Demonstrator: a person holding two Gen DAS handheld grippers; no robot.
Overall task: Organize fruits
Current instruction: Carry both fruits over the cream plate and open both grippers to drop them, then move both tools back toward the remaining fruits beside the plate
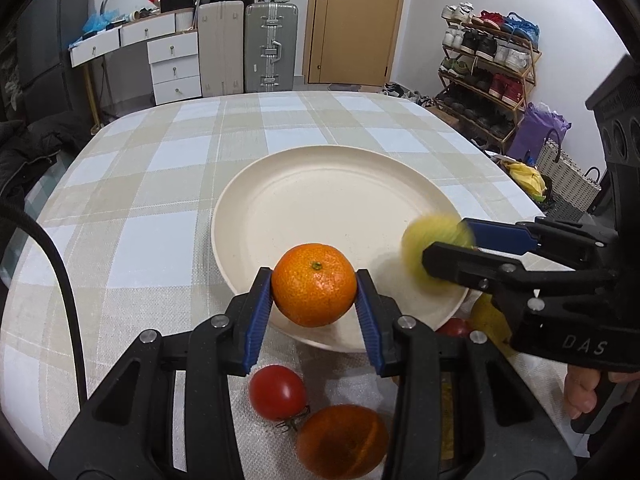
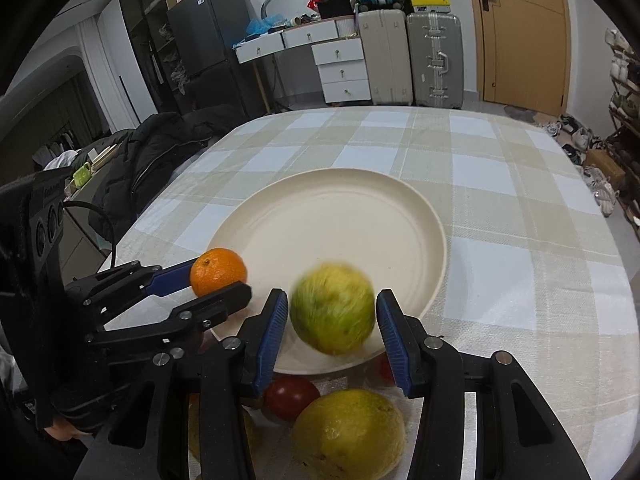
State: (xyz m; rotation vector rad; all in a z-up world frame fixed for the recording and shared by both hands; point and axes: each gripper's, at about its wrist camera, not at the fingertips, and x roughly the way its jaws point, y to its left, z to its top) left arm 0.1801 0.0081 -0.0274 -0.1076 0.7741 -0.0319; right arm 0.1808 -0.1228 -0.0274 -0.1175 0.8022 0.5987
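An orange point(image 1: 314, 284) is clamped by the left gripper point(image 1: 314, 286) over the plate point(image 1: 320, 184); a blurred green fruit point(image 2: 333, 307) lies between the parted right gripper point(image 2: 332, 312) jaws, apparently released. Lowering is needed next.

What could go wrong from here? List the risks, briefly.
1. The yellow-green fruit is motion-blurred between the right gripper pads with gaps on both sides; it looks released and may roll off the plate.
2. The left gripper holds the orange over the plate's near rim; released there, it could tip off toward the tomato.
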